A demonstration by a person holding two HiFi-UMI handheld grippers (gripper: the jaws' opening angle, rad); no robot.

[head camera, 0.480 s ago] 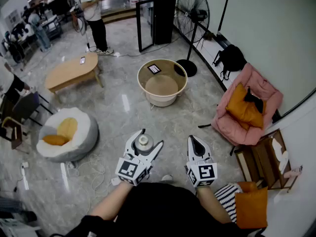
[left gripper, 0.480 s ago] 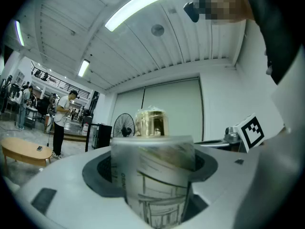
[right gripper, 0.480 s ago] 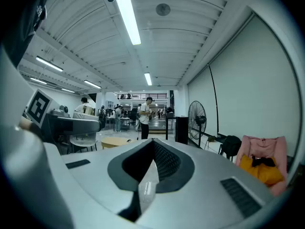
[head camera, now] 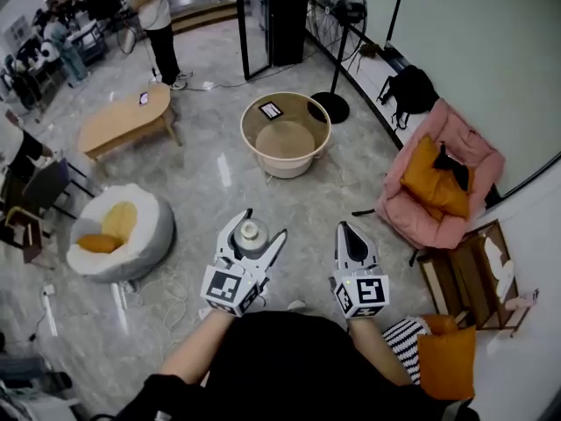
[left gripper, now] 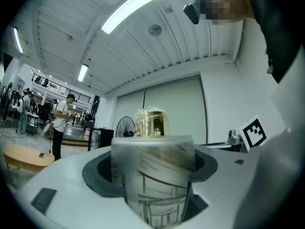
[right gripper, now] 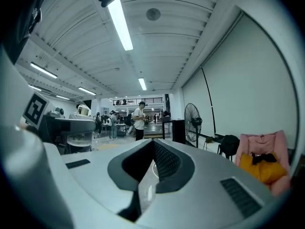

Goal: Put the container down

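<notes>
Two hand-held grippers sit level at the lower centre of the head view. The left gripper (head camera: 265, 223) clamps a gold-lidded clear container (head camera: 251, 232) upright between widely spread jaws, apparently to keep it steady until it can be set down. The right gripper (head camera: 344, 227), jaws together and empty, rides beside it. A round table (head camera: 307, 112), upper centre, looks the likeliest landing spot.

The left gripper (head camera: 263, 224) and the right gripper (head camera: 344, 228) are both white and smooth, with dark grey pads (right gripper: 166, 162) inside the jaws, a cube (head camera: 230, 289) with black-and-white square marks at the back of each, and behind them the person's black top (head camera: 289, 358).
</notes>
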